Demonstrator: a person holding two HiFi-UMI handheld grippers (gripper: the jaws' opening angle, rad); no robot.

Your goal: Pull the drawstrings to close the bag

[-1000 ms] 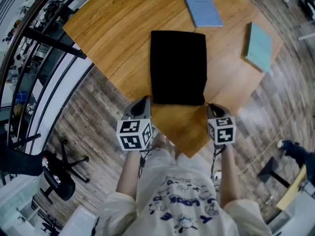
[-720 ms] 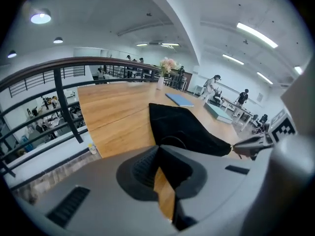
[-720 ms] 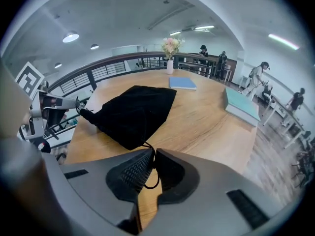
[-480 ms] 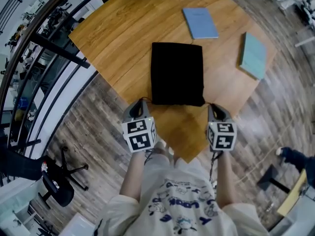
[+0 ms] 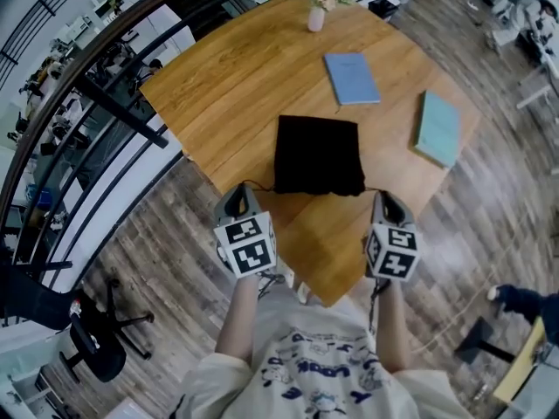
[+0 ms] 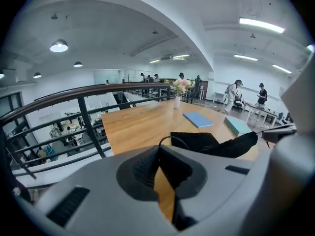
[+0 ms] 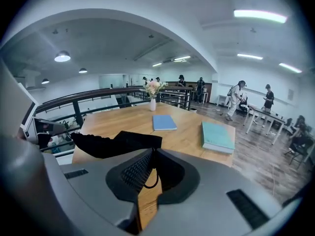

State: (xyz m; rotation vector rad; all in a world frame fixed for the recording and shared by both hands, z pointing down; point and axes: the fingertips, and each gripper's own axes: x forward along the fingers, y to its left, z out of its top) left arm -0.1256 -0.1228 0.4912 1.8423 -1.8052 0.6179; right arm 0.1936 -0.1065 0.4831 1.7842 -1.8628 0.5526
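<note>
Head view: my left gripper (image 5: 240, 195) and right gripper (image 5: 384, 201) both clamped on drawstrings (image 5: 259, 184); black bag (image 5: 318, 155) mouth partly cinched, more pulling needed

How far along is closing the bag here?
Done: left claw and right claw are each shut on a cord. In hand: both cords lead to the bag's near edge, which looks puckered. Left: the mouth seems only partly cinched, so more outward pulling is probably needed.

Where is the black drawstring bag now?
In the head view, the black drawstring bag lies centrally on the wooden table, nearer the person than the blue notebook, left of the teal book.
</note>
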